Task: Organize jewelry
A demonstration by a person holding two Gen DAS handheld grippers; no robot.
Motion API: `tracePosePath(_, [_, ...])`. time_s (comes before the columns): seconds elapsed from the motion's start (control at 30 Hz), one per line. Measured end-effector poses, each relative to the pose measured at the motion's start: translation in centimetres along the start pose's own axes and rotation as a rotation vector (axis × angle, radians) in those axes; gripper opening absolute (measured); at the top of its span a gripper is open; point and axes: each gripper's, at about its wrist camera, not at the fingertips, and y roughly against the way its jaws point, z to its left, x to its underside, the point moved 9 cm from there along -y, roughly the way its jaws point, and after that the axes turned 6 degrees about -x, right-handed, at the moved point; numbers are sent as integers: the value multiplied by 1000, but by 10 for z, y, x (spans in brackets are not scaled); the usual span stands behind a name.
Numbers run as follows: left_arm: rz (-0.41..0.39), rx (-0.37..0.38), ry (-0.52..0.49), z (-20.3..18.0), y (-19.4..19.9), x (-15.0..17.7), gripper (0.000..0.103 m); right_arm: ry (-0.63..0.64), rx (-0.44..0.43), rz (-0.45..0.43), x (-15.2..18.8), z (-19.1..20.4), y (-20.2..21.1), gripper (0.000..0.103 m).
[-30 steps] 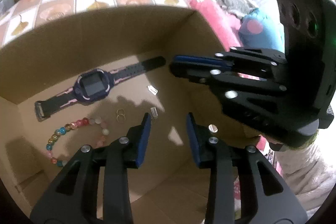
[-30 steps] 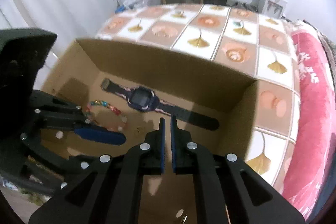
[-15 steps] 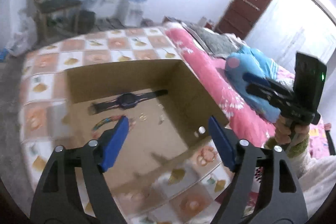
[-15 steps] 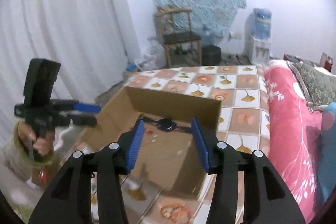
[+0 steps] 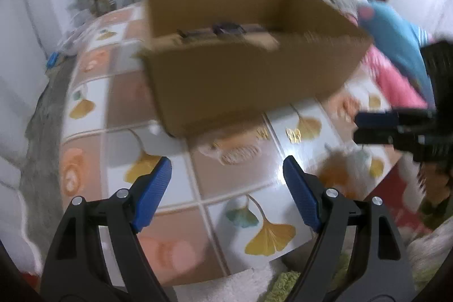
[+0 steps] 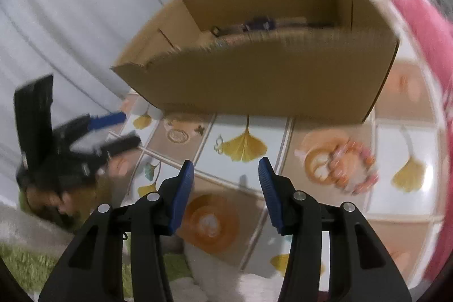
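Nearest us, our left gripper (image 5: pixel 226 174) and right gripper (image 6: pixel 226 174) hover over a tabletop (image 6: pixel 325 205) patterned with ginkgo leaves, both with blue-padded jaws spread wide and nothing between them. Just ahead of the right gripper, to its right, a pink and orange beaded bracelet (image 6: pixel 354 169) lies on the cloth, blurred. Farther back stands an open cardboard box (image 6: pixel 269 75); over its front wall we glimpse a dark watch (image 6: pixel 259 24) resting inside against the far wall.
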Motion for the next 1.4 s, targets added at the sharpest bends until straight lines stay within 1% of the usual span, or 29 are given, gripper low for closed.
tracePosePath(0.07, [-4,3,-37,-7,-5,7,77,-9,14,-3,-2,0,-3,47])
tracePosePath(0.23, [-48,15,-86,-20,-10,1,75,8,53,3,-2,-2,-14,47])
tracePosePath(0.3, [-61,29,-91,-23,-13,-2,69,24,72,10,-1,-2,-20,47])
tracePosePath(0.33, [-63,32,-92,-24,-14,-3,69,29,75,12,-4,-3,-23,47])
tracePosePath(0.43, [-62,21,-107,-24,-20,-6,62,39,87,13,-6,-3,-27,47])
tracePosePath(0.47, [-60,21,-110,-24,-22,-6,58,40,90,11,-7,-4,-28,47])
tracePosePath(0.5, [-57,27,-112,-23,-24,-7,55,40,89,10,-8,-4,-30,47])
tracePosePath(0.6, [-56,65,-122,-28,-27,-9,49,44,90,10,-6,1,-37,46])
tracePosePath(0.67, [-56,82,-142,-33,-30,-10,45,57,101,12,-6,3,-40,43])
tracePosePath(0.73, [-52,96,-165,-39,-32,-11,40,70,108,13,-6,5,-43,42])
tracePosePath(0.9, [-33,97,-209,-49,-42,-11,31,85,125,10,-5,8,-46,42])
tracePosePath(1.03, [-24,95,-210,-50,-46,-13,29,91,129,6,-4,12,-49,42])
tracePosePath(1.2, [-7,85,-200,-50,-52,-13,23,96,137,-7,0,11,-49,42])
tracePosePath(1.4, [-5,62,-205,-50,-52,-14,20,86,135,-14,9,7,-40,41])
